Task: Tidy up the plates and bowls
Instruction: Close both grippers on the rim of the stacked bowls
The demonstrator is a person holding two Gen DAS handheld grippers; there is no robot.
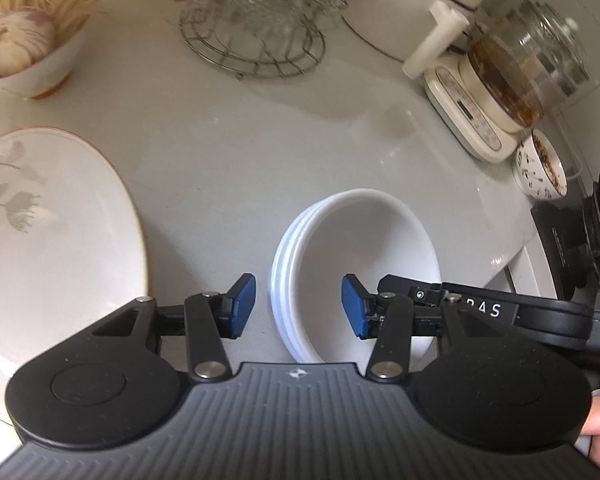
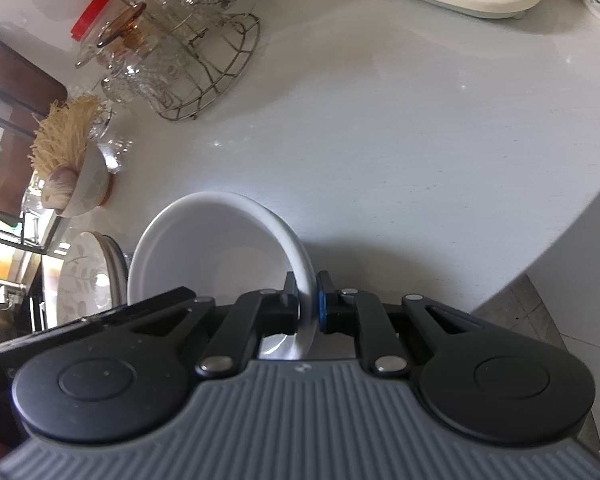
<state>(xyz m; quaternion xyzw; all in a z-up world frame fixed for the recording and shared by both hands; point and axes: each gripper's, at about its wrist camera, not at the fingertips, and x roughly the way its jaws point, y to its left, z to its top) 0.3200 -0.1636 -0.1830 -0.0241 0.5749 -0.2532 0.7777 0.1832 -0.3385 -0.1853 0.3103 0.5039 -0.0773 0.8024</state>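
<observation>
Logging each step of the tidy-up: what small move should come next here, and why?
Probably lift the top white bowl gently: the right gripper is shut on its rim, while the left gripper hangs open astride the stack's opposite rim.

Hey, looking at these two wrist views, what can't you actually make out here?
- Bowl stack, left wrist view: its near rim is hidden behind the left gripper, and the bowl count is unclear.
- Floral plate, left wrist view: cut off by the left edge.
- White bowl, right wrist view: the right gripper covers its near side; what lies beneath is hidden.
- Kettle, left wrist view: blurred, contents unclear.
</observation>
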